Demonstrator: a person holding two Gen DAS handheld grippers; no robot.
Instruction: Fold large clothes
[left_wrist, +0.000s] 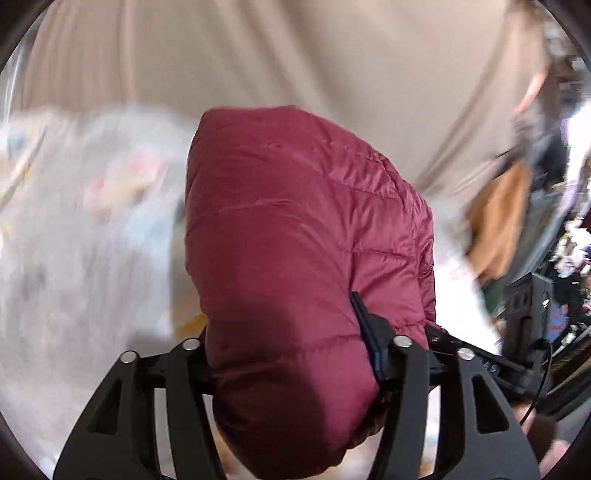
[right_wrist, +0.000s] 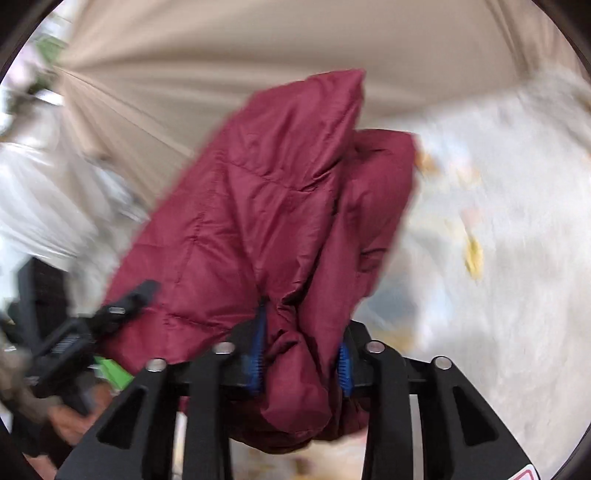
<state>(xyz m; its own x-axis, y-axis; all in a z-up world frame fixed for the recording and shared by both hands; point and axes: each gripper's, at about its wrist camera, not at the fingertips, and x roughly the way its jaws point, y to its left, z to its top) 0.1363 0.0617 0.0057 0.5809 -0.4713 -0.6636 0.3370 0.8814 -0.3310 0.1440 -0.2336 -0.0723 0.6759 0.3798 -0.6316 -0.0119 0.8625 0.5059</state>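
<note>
A maroon quilted puffer jacket (left_wrist: 295, 206) hangs in the air, lifted off the bed. In the left wrist view its bunched fabric fills the gap of my left gripper (left_wrist: 291, 354). One dark pad (left_wrist: 364, 332) presses into its side; the other pad is hidden behind the fabric. In the right wrist view the jacket (right_wrist: 258, 192) rises in folds from my right gripper (right_wrist: 301, 354), whose blue pads (right_wrist: 258, 347) squeeze a thick wad of it. Each gripper shows at the edge of the other's view, the two close together: the right (left_wrist: 524, 332), the left (right_wrist: 122, 306).
A white bed cover with faint coloured prints (left_wrist: 92, 221) (right_wrist: 498, 240) lies below, blurred. Beige draped cloth (left_wrist: 295, 55) fills the background. A brown object (left_wrist: 502, 221) and room clutter sit at the far right. A person's hand (right_wrist: 70, 424) shows at the lower left.
</note>
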